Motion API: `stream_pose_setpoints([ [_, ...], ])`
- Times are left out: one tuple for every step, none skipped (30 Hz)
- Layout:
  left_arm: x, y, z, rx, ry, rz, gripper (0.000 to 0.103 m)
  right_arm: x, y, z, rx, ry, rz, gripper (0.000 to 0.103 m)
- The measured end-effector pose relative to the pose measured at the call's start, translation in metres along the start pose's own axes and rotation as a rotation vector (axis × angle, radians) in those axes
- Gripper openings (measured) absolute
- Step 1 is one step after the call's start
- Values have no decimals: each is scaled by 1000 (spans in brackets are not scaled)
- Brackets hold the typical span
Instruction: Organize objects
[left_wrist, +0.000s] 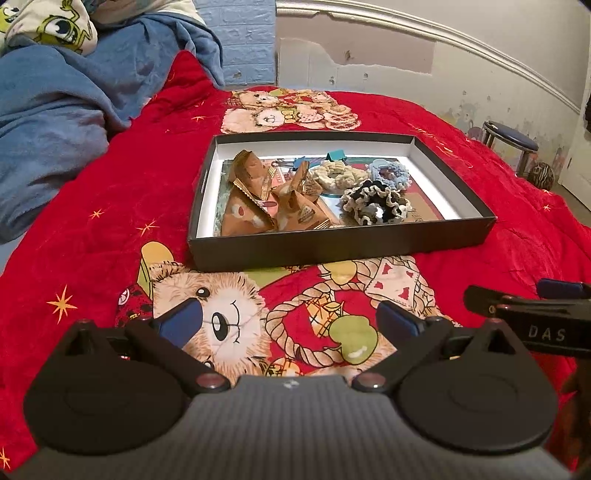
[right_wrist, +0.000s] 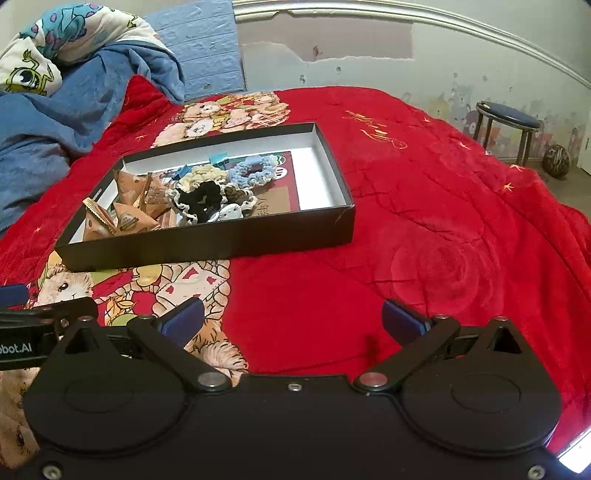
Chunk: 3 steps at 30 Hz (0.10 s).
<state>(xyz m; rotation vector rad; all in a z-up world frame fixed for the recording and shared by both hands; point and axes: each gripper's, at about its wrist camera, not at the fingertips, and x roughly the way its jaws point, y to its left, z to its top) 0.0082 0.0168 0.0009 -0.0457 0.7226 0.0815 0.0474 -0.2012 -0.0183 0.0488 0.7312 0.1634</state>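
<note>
Shallow black cardboard box with white inner walls (left_wrist: 332, 243) (right_wrist: 221, 240) is sitting on a red plush bedspread with teddy-bear prints (left_wrist: 92, 192) (right_wrist: 424, 240), ahead of both grippers and well apart from them. Inside, at the left, brown triangular snack packets with gold crimped edges (left_wrist: 258, 199) (right_wrist: 129, 218) are piling together. To their right three crocheted scrunchies are lying close together: a cream one (left_wrist: 334, 173) (right_wrist: 201, 173), a light-blue one (left_wrist: 389, 173) (right_wrist: 255, 168), and a black one with cream ruffled edge (left_wrist: 375, 201) (right_wrist: 205, 197) nearest the front wall. Teal binder clips (left_wrist: 334, 155) (right_wrist: 219, 158) are sitting toward the back wall. Printed paper is lining the box floor.

Left gripper (left_wrist: 288, 317) is hovering low over the bear print, blue-padded fingers (left_wrist: 183, 317) spread wide, gripping nothing. Right gripper (right_wrist: 291, 317) is hovering over plain red fabric to the right of the box, fingers (right_wrist: 184, 319) equally wide apart, also empty-handed. Each gripper's side is poking into the other's view edge. Nothing is lying between the grippers and the box.

Crumpled blue fleece blanket (left_wrist: 55, 122) (right_wrist: 55, 110) and a cartoon-print quilt (left_wrist: 48, 22) (right_wrist: 44, 48) are heaping at the far left. Behind the bed a peeling off-white wall with curved moulding (left_wrist: 406, 55) (right_wrist: 369, 44) and a blue brick-pattern panel (left_wrist: 243, 40) (right_wrist: 207, 51) are showing. A blue-seated metal stool (left_wrist: 511, 142) (right_wrist: 508, 122) is standing on the floor at right, a dark patterned ball (left_wrist: 541, 175) (right_wrist: 557, 157) just beside it.
</note>
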Motion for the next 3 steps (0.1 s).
stream_pose_setpoints([
  [0,0,0,1,-1,-6,103,0,0,0,0,0,5,103],
  [-1,1,-1,4,-2,-15,103,1,0,-1,-3,-1,13,103],
  [-1,1,-1,4,-1,-19,103,2,1,-2,-11,-2,18,103],
])
